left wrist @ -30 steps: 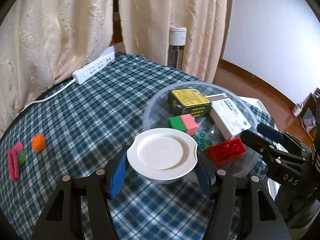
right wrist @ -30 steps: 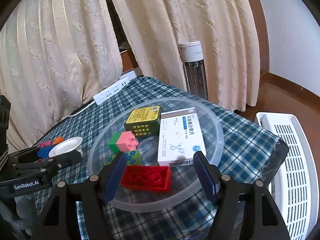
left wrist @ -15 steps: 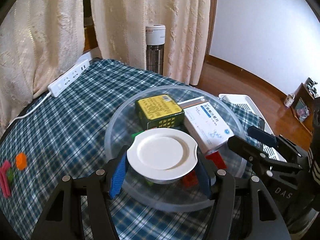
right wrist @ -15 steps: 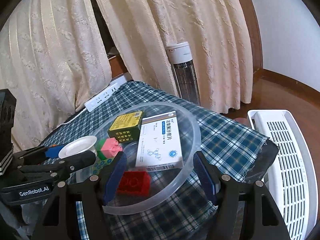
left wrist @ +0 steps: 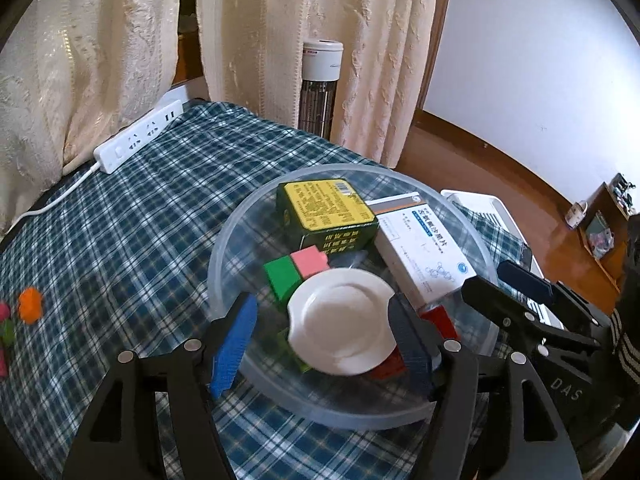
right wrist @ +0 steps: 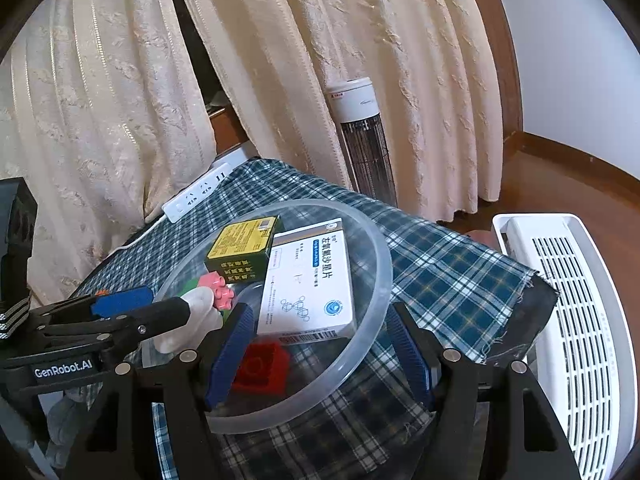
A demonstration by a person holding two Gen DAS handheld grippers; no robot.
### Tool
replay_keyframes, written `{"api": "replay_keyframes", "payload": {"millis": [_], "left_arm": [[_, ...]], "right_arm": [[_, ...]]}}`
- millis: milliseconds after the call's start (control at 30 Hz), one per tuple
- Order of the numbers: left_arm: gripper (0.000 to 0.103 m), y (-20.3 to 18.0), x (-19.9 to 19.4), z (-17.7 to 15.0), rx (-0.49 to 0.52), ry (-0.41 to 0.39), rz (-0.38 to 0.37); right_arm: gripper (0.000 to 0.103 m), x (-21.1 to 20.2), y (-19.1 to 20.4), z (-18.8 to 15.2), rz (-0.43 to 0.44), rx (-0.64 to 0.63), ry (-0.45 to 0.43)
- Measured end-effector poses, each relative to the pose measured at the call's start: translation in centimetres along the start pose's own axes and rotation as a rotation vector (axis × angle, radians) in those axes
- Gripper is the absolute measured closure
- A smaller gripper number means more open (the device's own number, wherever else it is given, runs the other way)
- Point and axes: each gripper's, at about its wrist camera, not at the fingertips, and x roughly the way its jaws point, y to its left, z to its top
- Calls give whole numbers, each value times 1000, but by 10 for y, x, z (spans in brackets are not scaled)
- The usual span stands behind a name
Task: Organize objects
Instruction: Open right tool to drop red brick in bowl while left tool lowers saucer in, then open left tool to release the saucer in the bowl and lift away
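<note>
Left gripper: jaws opening; the small white plate sits between the fingers, apparently free of the left pad.
Right gripper: fingers spread part-way, straddling the near rim of the clear plastic bowl; whether they pinch it cannot be told.
Plate position: over the bowl, above the red brick and green-and-pink brick.
Bowl contents: green-and-yellow box, white medicine box.
Counter: plaid cloth; orange toy lies well apart.
Risk: the plate may land tilted on the bricks and slide, or tip over the rim.
Writing: "GenRobot.AI" on the left gripper; "DAS" on the right; box print is Chinese, too small to read.
</note>
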Motion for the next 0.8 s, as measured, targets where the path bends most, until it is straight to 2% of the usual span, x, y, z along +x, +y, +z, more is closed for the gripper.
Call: {"api": "replay_keyframes", "payload": {"millis": [500,800], "left_arm": [[34,-5,-6,-13,11,16,-11],[32,2,5,-11,11,17,23]], "right_arm": [[30,-4,6,0,-5,-2,-12],[30,-5,2,0,-6,3,-11]]}}
